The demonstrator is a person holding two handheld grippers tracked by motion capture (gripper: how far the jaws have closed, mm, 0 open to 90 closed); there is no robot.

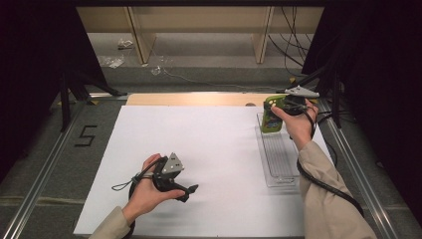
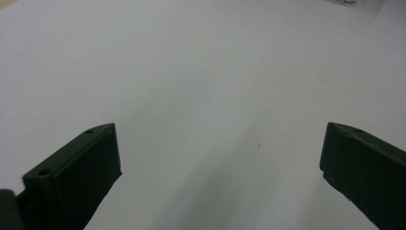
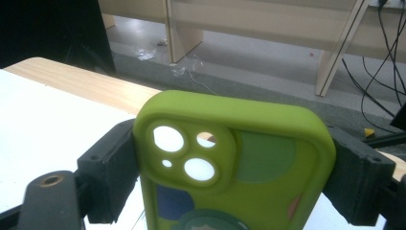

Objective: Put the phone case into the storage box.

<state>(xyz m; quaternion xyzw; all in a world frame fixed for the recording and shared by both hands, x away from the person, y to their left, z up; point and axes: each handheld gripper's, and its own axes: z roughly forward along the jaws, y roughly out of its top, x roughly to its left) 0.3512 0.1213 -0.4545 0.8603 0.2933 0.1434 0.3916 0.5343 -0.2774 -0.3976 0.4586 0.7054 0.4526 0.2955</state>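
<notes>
- Right claw [image 1: 281,105] holds a green phone case [image 3: 234,163]. Its two black jaws squeeze the case from both sides, so it is closed on it.
- Up at the top of the case are round camera holes, just above the jaws. Lower down there is a cartoon picture.
- Under the right claw sits a clear plastic tray [image 1: 278,169] on the white table [image 1: 199,144]. The case hangs over the far end of the tray, and I can't tell if it touches it.
- Far off to the side, the left claw [image 1: 191,190] rests low over the table. Its jaws are wide open and hold nothing.
- Between the left claw's jaws there is just bare white table.
- I think the job right now is moving the case, either into the tray or out of it. I can't tell which way.
- If the case is going in, the next move needs the right claw to go down slowly, lay the case flat in the tray, and then open up.
- The left claw may need to come close and hold the tray so it does not slide.
</notes>
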